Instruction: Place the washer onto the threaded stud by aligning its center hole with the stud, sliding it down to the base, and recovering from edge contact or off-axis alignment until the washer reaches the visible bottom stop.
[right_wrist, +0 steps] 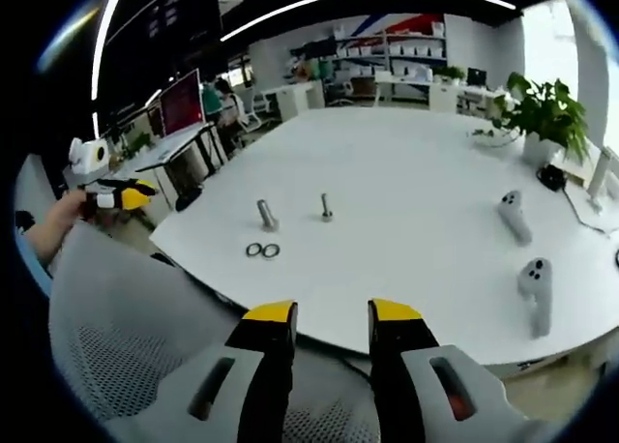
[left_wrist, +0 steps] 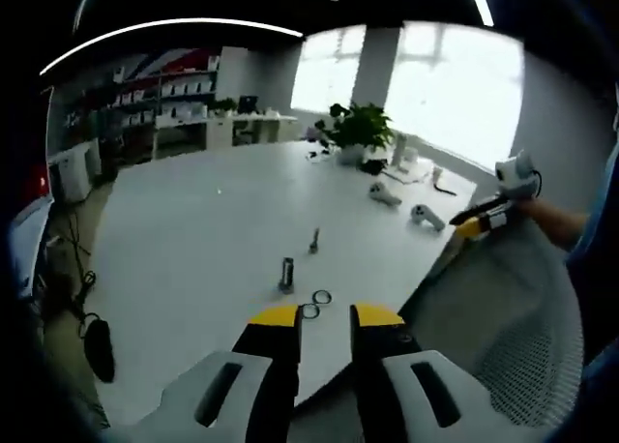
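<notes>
Two small metal washers (left_wrist: 315, 304) lie side by side on the white table (left_wrist: 213, 230), near its front edge. Just beyond them stands a thick threaded stud (left_wrist: 287, 274), with a thinner stud (left_wrist: 314, 240) further back. My left gripper (left_wrist: 326, 317) hovers short of the washers, open and holding nothing. In the right gripper view the washers (right_wrist: 262, 251) lie before the thick stud (right_wrist: 267, 215) and the thin stud (right_wrist: 327, 207). My right gripper (right_wrist: 333, 312) is open over the table edge, well away from them. Each gripper also appears in the other's view, hand-held: right (left_wrist: 474, 225), left (right_wrist: 131, 196).
A grey mesh chair back (right_wrist: 126, 337) stands between the grippers and the table edge. Two white hand controllers (right_wrist: 513, 216) (right_wrist: 535, 280) lie to the right on the table. A potted plant (right_wrist: 542, 114) and cables sit at the far side. Desks and shelves line the room behind.
</notes>
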Motion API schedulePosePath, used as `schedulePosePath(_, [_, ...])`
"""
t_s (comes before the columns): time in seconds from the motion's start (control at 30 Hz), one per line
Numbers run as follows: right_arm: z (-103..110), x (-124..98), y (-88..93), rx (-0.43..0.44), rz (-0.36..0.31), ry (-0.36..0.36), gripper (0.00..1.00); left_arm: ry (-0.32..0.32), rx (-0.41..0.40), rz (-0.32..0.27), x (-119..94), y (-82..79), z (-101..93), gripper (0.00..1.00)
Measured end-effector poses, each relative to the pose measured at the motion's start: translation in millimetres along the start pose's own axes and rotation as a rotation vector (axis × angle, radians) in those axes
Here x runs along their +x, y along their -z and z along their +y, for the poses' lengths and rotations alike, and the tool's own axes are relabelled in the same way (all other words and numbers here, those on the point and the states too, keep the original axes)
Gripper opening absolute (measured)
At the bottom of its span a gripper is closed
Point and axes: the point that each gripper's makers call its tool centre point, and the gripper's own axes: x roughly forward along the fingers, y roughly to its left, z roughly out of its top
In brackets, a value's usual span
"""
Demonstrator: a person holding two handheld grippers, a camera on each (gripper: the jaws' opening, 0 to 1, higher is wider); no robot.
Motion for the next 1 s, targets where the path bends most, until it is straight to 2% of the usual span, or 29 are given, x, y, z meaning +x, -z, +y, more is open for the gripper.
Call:
schedulePosePath(0.1, [0.7, 0.2, 2.0, -0.007, 0.016, -0.005, 0.31, 0.069, 0.102, 0.088, 12.6, 3.8, -6.2, 0.18])
schedulePosePath(0.2, [1.9, 0.1, 3.7, -0.004, 0.025, -0.009, 0.31, 0.113, 0.222, 0.190, 32.4, 12.9, -9.7, 0.26])
schedulePosePath(0.27, [2.5, 0.1, 5.2, 0.003, 0.033, -0.011, 0.31, 0.151, 0.275, 0.243, 45.1, 19.6, -13.0, 0.30])
schedulePosePath(0.3, [3.0, 0.0, 6.3, 0.008, 0.038, -0.013, 0.32, 0.173, 0.277, 0.263, 49.6, 22.8, -15.6, 0.30])
schedulePosePath(0.33, [3.3, 0.0, 7.6, 0.013, 0.044, -0.016, 0.32, 0.226, 0.268, 0.289, 55.5, 26.6, -23.0, 0.30])
schedulePosePath(0.4, [4.1, 0.0, 8.4, 0.018, 0.047, -0.020, 0.32, 0.280, 0.253, 0.299, 65.4, 28.1, -29.7, 0.31])
schedulePosePath(0.47, [5.3, 0.2, 7.8, 0.016, 0.044, -0.028, 0.32, 0.287, 0.315, 0.347, 76.5, 33.4, -24.3, 0.35])
schedulePosePath(0.5, [6.4, 0.3, 9.0, 0.015, 0.051, -0.035, 0.32, 0.296, 0.340, 0.389, 80.7, 38.7, -21.5, 0.36])
schedulePosePath(0.6, [7.7, 1.1, 11.6, 0.010, 0.072, -0.044, 0.32, 0.327, 0.396, 0.429, 91.4, 43.4, -20.5, 0.39])
schedulePosePath(0.7, [6.5, 1.5, 13.0, 0.009, 0.082, -0.038, 0.32, 0.318, 0.498, 0.521, 108.8, 56.8, -3.6, 0.38])
schedulePosePath(0.8, [5.7, 0.7, 12.2, 0.027, 0.070, -0.035, 0.32, 0.318, 0.540, 0.590, 126.1, 67.4, 5.9, 0.37])
schedulePosePath(0.83, [5.4, 0.7, 11.7, 0.030, 0.065, -0.034, 0.32, 0.319, 0.550, 0.594, 132.6, 69.1, 6.6, 0.38])
schedulePosePath(0.93, [5.9, 0.5, 11.7, 0.037, 0.060, -0.035, 0.32, 0.323, 0.557, 0.653, 148.8, 79.9, 12.3, 0.33])
schedulePosePath(1.0, [6.1, 0.5, 15.9, 0.036, 0.087, -0.035, 0.32, 0.319, 0.563, 0.659, 159.6, 86.6, 15.2, 0.30])
